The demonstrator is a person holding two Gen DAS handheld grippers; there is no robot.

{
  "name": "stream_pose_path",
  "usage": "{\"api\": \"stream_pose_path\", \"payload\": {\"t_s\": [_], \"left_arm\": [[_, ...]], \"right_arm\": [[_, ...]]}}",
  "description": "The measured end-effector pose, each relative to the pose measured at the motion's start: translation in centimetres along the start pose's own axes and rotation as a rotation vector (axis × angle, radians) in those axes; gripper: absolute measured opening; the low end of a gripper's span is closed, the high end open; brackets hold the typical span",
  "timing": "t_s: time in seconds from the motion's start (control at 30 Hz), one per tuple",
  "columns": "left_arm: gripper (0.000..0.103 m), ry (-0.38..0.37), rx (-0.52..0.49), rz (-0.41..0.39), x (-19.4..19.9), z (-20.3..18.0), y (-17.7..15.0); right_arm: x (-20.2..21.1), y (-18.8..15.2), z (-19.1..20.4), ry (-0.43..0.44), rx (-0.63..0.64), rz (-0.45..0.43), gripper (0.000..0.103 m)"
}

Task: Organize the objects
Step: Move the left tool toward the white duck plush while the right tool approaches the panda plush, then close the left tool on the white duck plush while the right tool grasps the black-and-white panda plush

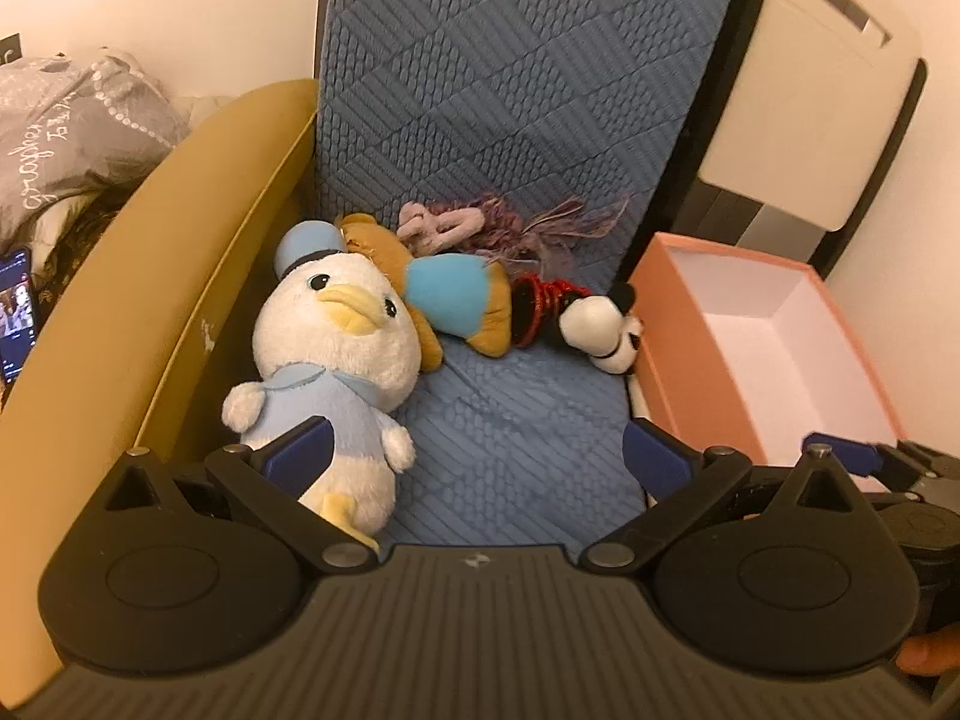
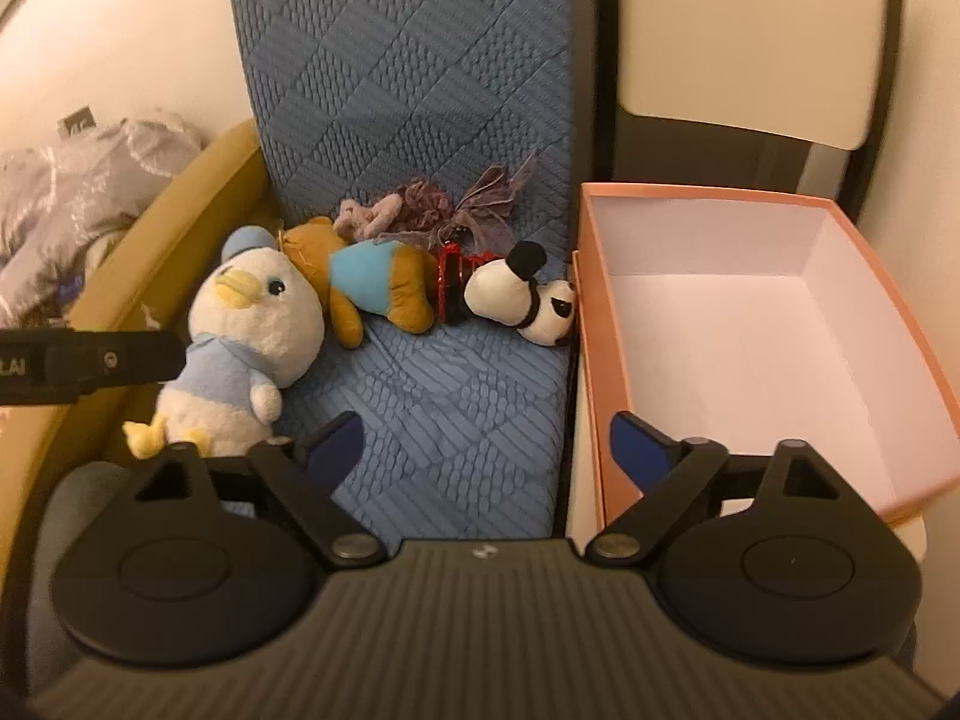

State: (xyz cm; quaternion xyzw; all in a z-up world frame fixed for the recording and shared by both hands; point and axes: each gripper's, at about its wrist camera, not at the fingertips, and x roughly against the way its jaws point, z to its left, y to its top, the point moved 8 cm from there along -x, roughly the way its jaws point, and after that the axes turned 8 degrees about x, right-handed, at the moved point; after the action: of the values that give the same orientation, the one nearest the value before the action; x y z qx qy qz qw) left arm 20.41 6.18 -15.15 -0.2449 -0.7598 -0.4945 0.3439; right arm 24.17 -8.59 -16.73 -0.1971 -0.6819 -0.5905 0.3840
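Observation:
A white duck plush (image 1: 336,354) in a pale blue shirt and hat lies on the blue quilted mat (image 1: 516,438), also in the right wrist view (image 2: 240,348). Behind it lie a brown bear plush (image 1: 456,300) (image 2: 372,282) in a blue shirt, a mouse plush (image 1: 594,318) (image 2: 522,294) in a red dress, and a purple frilly doll (image 1: 480,228) (image 2: 420,210). An open, empty pink box (image 1: 774,348) (image 2: 750,330) stands to the right. My left gripper (image 1: 480,456) is open, its left finger over the duck's body. My right gripper (image 2: 486,450) is open and empty over the mat's edge.
A mustard yellow padded rail (image 1: 150,312) (image 2: 162,240) borders the mat on the left. Grey bedding (image 1: 66,132) and a lit phone (image 1: 15,312) lie beyond it. A white panel (image 1: 810,102) (image 2: 738,42) stands behind the box. The left gripper's body (image 2: 90,363) shows in the right wrist view.

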Motion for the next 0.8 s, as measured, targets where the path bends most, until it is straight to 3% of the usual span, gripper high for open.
{"api": "stream_pose_path", "payload": {"t_s": [0.17, 0.37, 0.63, 0.8], "left_arm": [[0.103, 0.047, -0.011, 0.028, -4.0, 1.6, 1.0], [0.103, 0.145, -0.05, 0.052, -8.5, 4.3, 1.8], [0.103, 0.257, -0.128, 0.105, -13.4, 7.3, 2.1], [0.103, 0.272, -0.138, 0.133, -14.9, 8.5, 1.9]], "right_arm": [[-4.4, 1.1, 0.7, -0.005, 0.069, 0.023, 0.076], [-9.7, 2.5, 1.7, -0.031, 0.182, 0.025, 0.073], [-17.2, 4.0, 1.2, -0.133, 0.296, 0.044, 0.071], [-20.5, 4.3, 0.5, -0.228, 0.413, 0.044, 0.071]]}}
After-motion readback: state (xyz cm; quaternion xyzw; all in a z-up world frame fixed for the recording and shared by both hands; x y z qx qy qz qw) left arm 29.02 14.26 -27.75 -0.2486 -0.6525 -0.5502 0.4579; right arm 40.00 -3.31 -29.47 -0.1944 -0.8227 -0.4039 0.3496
